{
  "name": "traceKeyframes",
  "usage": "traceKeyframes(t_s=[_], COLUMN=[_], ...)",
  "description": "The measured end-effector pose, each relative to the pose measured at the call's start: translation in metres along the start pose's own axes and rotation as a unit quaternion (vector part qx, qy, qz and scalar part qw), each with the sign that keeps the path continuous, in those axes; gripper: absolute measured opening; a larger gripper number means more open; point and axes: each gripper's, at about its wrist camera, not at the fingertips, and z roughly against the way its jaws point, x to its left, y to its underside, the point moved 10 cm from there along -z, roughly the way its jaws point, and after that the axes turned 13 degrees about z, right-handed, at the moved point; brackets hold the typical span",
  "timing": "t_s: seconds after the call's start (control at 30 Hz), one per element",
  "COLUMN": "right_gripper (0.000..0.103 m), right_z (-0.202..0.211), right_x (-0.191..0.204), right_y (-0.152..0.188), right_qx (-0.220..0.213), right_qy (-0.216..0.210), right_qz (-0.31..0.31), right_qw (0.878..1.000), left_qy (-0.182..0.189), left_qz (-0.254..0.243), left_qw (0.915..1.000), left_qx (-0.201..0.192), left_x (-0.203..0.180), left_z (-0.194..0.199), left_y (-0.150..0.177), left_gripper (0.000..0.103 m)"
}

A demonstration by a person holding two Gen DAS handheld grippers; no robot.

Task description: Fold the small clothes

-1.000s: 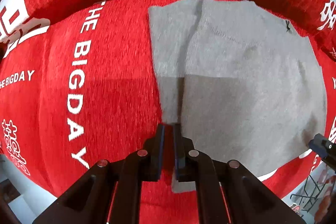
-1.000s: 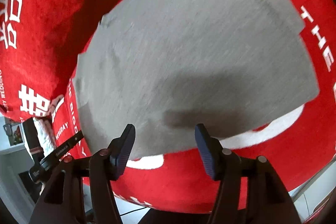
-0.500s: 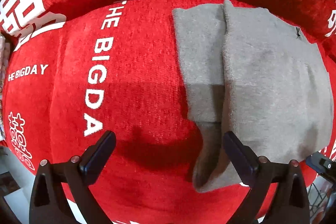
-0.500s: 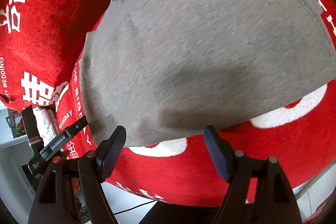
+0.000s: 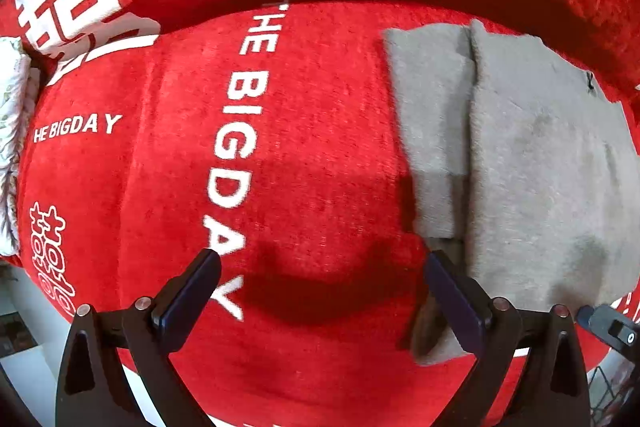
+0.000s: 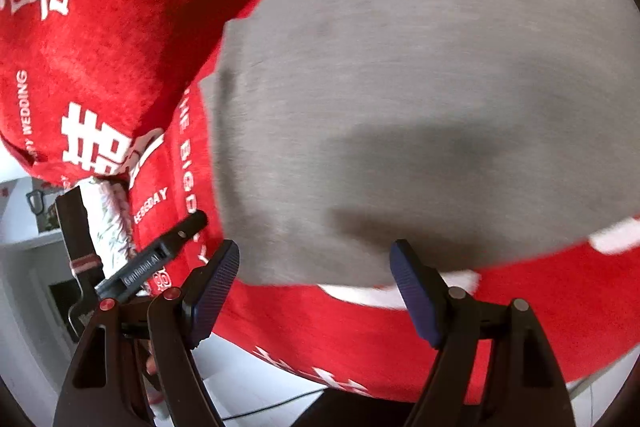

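A grey knit garment (image 5: 532, 163) lies flat on a red cover with white lettering (image 5: 312, 155), one side folded over onto itself. In the left wrist view it sits at the right. My left gripper (image 5: 320, 275) is open and empty, just left of the garment's near corner, its right finger (image 5: 456, 299) at the cloth's edge. In the right wrist view the garment (image 6: 420, 99) fills the frame. My right gripper (image 6: 316, 275) is open and empty over its near edge.
The red cover (image 6: 100, 39) drapes a raised cushion at the back and falls off at the front edge. The left gripper's finger (image 6: 160, 259) shows at lower left in the right wrist view. A white patterned cloth (image 5: 10, 147) lies at far left.
My left gripper was shut on the garment's near corner; it has opened, let go and pulled back left. My right gripper has stayed open and moved closer over the garment.
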Motion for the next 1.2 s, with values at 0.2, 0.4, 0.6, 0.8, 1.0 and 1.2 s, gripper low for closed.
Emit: traceKeyframes(t_s=[0.2, 0.4, 0.6, 0.8, 1.0, 1.2], right_gripper=[0.032, 0.032, 0.032, 0.038, 0.052, 0.063], right_z=[-0.04, -0.088, -0.09, -0.072, -0.043, -0.02], right_x=[0.045, 0.069, 0.08, 0.071, 0.035, -0.001], right_y=[-0.02, -0.015, 0.005, 0.028, 0.046, 0.058], right_qx=[0.007, 0.041, 0.07, 0.082, 0.06, 0.032], right_qy=[-0.019, -0.018, -0.017, -0.027, -0.044, -0.055], right_qz=[0.039, 0.066, 0.099, 0.087, 0.015, -0.054], right_qw=[0.999, 0.997, 0.992, 0.992, 0.997, 0.996], left_qy=[0.022, 0.037, 0.043, 0.054, 0.058, 0.059], left_qz=[0.011, 0.028, 0.033, 0.029, 0.017, 0.013], left_qw=[0.9997, 0.9989, 0.9985, 0.9981, 0.9982, 0.9981], left_qx=[0.001, -0.009, -0.004, 0.002, 0.005, 0.011], left_x=[0.017, 0.034, 0.038, 0.034, 0.028, 0.024], left_z=[0.0, 0.003, 0.0, -0.001, -0.002, -0.003], left_y=[-0.003, -0.008, -0.01, -0.01, -0.009, -0.005], left_gripper=[0.102, 0.102, 0.102, 0.102, 0.102, 0.102])
